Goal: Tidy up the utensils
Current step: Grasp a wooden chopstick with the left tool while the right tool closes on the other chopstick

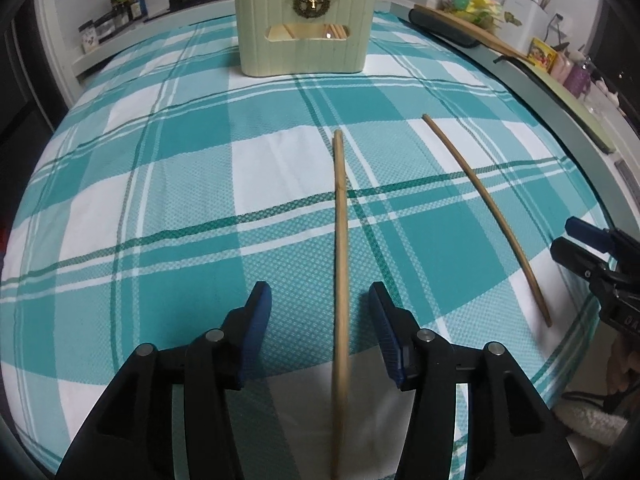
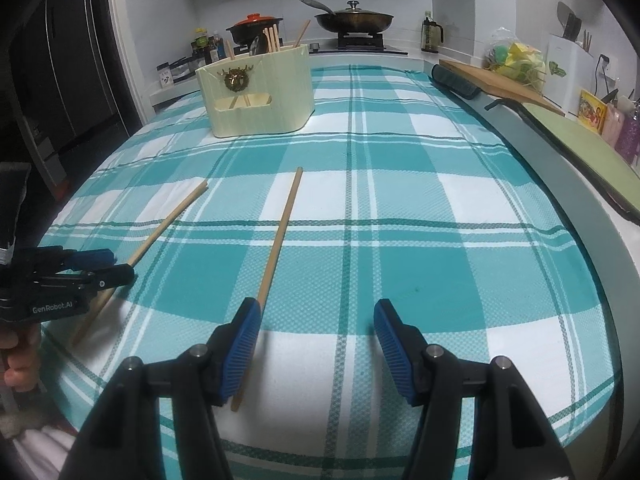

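Observation:
Two wooden chopsticks lie on the teal checked tablecloth [image 1: 160, 208]. My left gripper [image 1: 320, 320] is open, its jaws on either side of the near chopstick [image 1: 340, 240], not touching it. The second chopstick [image 1: 484, 208] lies to its right. In the right wrist view my right gripper [image 2: 316, 340] is open and empty; that second chopstick [image 2: 280, 232] runs under its left finger [image 2: 240, 344]. The left gripper [image 2: 80, 276] shows at the left edge over the other chopstick [image 2: 168, 224]. A cream utensil holder [image 1: 306, 28] [image 2: 256, 92] with several chopsticks stands at the far side.
A stove with a red-lidded pot [image 2: 254, 24] and a wok [image 2: 354, 18] is behind the table. A wooden board [image 2: 496, 80], a dark roll [image 2: 456, 80] and bottles [image 2: 206, 46] line the counter. The right gripper [image 1: 600, 264] shows at the left view's right edge.

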Demonstrator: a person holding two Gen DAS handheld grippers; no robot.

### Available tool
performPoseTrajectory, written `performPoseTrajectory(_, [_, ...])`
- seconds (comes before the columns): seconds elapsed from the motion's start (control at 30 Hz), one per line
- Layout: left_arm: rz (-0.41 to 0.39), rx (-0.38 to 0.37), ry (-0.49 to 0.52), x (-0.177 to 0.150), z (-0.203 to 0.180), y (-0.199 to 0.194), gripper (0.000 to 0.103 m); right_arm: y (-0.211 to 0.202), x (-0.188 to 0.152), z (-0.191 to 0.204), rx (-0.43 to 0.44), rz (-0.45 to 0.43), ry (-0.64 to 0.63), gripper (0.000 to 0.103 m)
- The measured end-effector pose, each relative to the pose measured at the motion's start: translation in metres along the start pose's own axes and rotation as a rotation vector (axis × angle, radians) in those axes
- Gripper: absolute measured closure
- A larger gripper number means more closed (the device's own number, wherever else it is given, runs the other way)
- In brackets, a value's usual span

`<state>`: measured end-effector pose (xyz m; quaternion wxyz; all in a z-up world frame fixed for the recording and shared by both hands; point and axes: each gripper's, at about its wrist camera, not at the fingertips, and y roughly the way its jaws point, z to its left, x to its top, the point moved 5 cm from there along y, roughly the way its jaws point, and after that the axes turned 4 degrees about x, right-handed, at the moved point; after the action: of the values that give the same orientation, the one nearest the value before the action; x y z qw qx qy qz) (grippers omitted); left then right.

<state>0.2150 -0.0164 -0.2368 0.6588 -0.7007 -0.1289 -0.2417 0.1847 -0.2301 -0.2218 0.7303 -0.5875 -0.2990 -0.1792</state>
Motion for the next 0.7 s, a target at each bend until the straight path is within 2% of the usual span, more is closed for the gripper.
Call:
performPoseTrajectory(0.17, [0.005,-0.011,0.032,0.01,0.0,0.004,0.043,0.011,0.001,0.006,0.025,0.073,0.008,0.043])
performPoseTrajectory(0.27, [0.003,-0.007,0.031,0.018,0.0,0.007,0.034,0.017,0.005,0.012,0.043,0.097,-0.007,0.043])
performPoseTrajectory(0.7, [-0.018,0.033,0.003,0.039,0.003,0.013,0.033,0.055,0.035,0.035,0.035,0.142,-0.073,0.043])
